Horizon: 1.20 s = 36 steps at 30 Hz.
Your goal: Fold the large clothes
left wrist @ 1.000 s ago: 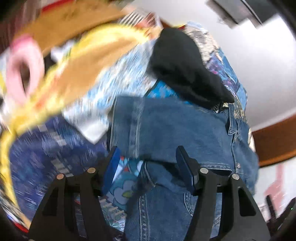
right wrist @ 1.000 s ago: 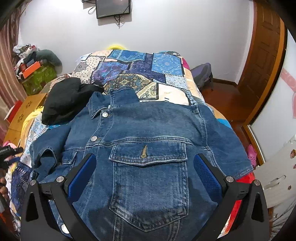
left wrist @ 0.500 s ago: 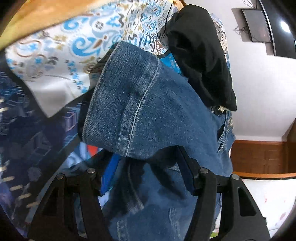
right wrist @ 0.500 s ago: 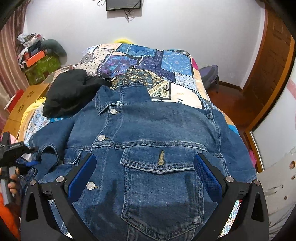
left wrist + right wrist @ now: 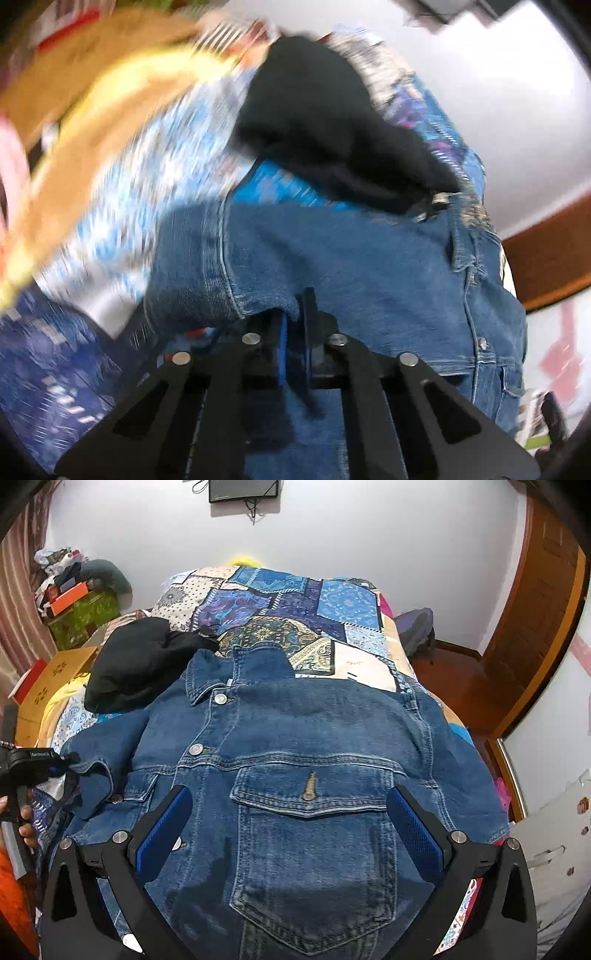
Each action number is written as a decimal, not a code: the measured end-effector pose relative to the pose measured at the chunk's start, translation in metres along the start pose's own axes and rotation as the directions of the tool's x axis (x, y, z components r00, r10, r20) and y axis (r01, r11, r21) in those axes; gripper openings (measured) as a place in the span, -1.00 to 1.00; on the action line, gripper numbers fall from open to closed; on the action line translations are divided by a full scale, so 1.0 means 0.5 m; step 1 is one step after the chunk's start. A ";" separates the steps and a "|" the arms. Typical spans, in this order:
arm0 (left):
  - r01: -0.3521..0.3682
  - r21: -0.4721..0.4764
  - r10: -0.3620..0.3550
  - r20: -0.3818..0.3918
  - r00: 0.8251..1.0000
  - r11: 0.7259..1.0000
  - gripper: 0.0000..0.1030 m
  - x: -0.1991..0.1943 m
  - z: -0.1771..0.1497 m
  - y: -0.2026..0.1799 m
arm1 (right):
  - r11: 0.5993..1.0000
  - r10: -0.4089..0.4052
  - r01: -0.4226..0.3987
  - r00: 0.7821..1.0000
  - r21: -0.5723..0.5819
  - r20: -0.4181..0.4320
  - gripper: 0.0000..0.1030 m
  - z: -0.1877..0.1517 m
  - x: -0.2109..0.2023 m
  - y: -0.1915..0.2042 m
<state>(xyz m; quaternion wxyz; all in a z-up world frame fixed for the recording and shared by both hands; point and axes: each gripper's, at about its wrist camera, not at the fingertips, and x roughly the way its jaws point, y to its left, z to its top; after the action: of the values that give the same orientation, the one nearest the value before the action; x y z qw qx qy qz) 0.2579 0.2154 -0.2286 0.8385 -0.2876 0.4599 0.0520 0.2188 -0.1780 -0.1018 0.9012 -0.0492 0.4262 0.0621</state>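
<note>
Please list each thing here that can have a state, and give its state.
left gripper: shut on the sleeve cuff
right gripper: open, above the jacket
denim jacket: spread on the bed, buttoned, chest pocket flap closed
black garment: bunched beside the collar
wall screen: dark

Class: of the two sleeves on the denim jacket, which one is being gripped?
The sleeve beside the black garment: the left gripper is shut on its cuff. The right gripper is open above the chest pocket.

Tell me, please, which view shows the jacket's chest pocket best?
The right wrist view: the chest pocket lies centred and sharp on the denim jacket. The left wrist view, blurred, shows mainly the sleeve cuff; no chest pocket is identifiable there.
</note>
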 end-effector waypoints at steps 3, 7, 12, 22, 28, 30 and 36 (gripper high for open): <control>0.023 0.087 -0.029 0.067 0.997 0.996 -0.93 -0.051 0.021 -0.074 | 1.000 -0.002 0.001 1.000 0.014 0.016 1.00 -0.002 -0.010 -0.014; 0.123 0.217 -0.149 0.105 0.983 0.968 -0.93 -0.113 0.036 -0.200 | 0.999 -0.014 0.013 0.999 0.034 0.040 1.00 0.002 -0.019 -0.036; 0.252 0.391 -0.300 0.065 0.952 0.885 -0.93 -0.137 0.017 -0.375 | 0.998 -0.016 0.012 0.998 0.062 0.064 1.00 0.009 -0.030 -0.060; 0.439 0.493 -0.370 -0.237 0.898 0.751 -0.94 -0.038 -0.097 -0.581 | 0.992 -0.063 0.056 0.996 0.110 0.060 1.00 -0.001 -0.032 -0.107; 0.468 0.470 -0.288 -0.406 0.867 0.748 -0.94 0.050 -0.183 -0.589 | 0.987 -0.067 0.064 0.998 0.148 0.013 1.00 -0.020 -0.017 -0.135; 0.450 0.494 -0.253 -0.415 0.874 0.744 -0.94 0.057 -0.207 -0.589 | 0.986 -0.079 0.078 0.997 0.146 0.005 1.00 -0.025 -0.016 -0.140; 0.398 0.565 -0.193 -0.388 0.901 0.723 -0.84 0.055 -0.228 -0.594 | 0.984 -0.084 0.083 0.996 0.160 0.002 1.00 -0.027 -0.019 -0.150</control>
<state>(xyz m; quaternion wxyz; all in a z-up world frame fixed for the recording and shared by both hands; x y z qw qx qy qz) 0.2933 -0.0962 -0.1685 0.8023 -0.0642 0.5200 -0.2859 0.2142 -0.2546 -0.1004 0.9059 0.0057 0.4232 -0.0099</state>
